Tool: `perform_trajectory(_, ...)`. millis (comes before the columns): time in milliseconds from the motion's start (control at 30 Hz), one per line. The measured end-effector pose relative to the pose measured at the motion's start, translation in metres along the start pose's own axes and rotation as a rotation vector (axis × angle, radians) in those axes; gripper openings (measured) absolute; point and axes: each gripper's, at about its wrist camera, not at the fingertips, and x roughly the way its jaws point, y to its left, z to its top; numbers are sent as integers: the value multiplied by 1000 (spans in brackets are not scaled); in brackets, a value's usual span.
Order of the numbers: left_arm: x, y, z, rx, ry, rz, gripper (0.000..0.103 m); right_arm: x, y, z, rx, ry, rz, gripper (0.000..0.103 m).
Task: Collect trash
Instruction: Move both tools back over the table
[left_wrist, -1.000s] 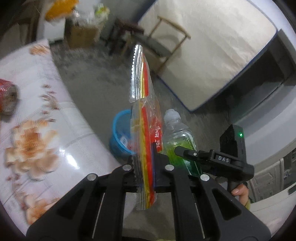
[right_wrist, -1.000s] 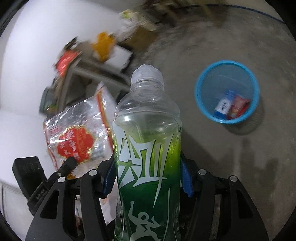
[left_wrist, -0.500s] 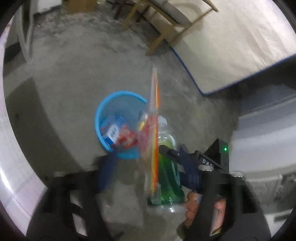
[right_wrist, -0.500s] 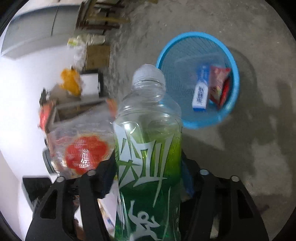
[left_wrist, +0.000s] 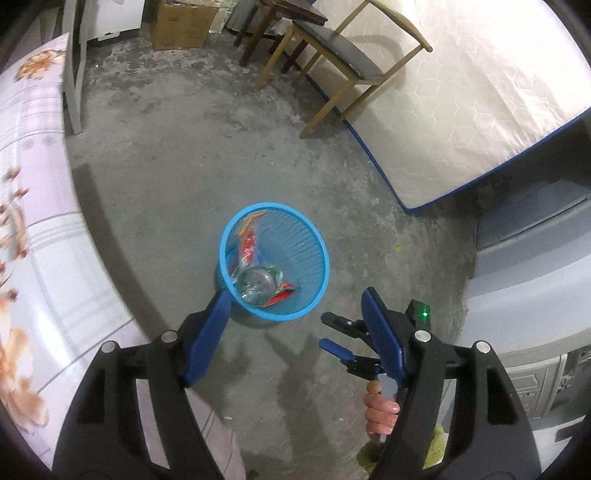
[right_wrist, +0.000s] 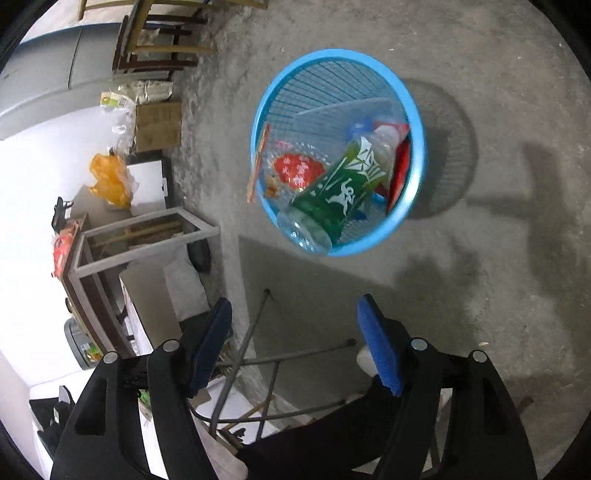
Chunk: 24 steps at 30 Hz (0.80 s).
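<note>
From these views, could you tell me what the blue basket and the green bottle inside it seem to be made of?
Blue basket: likely moulded plastic, glossy, with thin see-through ribs. Green bottle: clear plastic, apparently; its base is transparent under a printed green label.

Looked like a home storage room: bare concrete floor (left_wrist: 184, 155), mattress (left_wrist: 480, 92) stood against the wall, wooden chair (left_wrist: 343, 59), cardboard box (left_wrist: 183, 24), floral tablecloth (left_wrist: 29, 206), blue trash basket (left_wrist: 314, 302).
</note>
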Motion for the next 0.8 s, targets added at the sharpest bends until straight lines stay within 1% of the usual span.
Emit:
perform_trajectory(100, -13, 5, -10, -9, 5, -9, 69, -14, -5, -15, -21, -10, -19, 69)
perform_trajectory(167, -24, 8, -17, -9, 6, -10, 69, -22, -4, -25, -44, -18, -50, 72)
perform_trajectory(300, -50, 13, -38, 31, -24, 8, 69, -39, 7, -46, -132, -71, -171, 74)
perform_trajectory(400, -79, 21, -58, 35, -89, 50, 69, -52, 41, -69, -283, -142, -292, 75)
perform_trajectory(500, -112, 33, -79, 38, -172, 107, 74, -63, 79, -92, -447, -209, -356, 79)
perform_trajectory(533, -125, 39, -86, 38, -201, 135, 75, -65, 99, -104, -523, -235, -373, 81)
perform_trajectory(600, -145, 49, -100, 39, -241, 181, 77, -66, 129, -127, -643, -262, -388, 83)
perform_trajectory(633, -153, 54, -106, 41, -257, 197, 79, -63, 150, -145, -730, -269, -387, 84)
perform_trajectory(733, -181, 79, -134, 34, -315, 312, 83, -52, 191, -188, -912, -269, -377, 91)
perform_trajectory(800, -197, 99, -152, 14, -329, 395, 83, -40, 213, -218, -1023, -260, -362, 94)
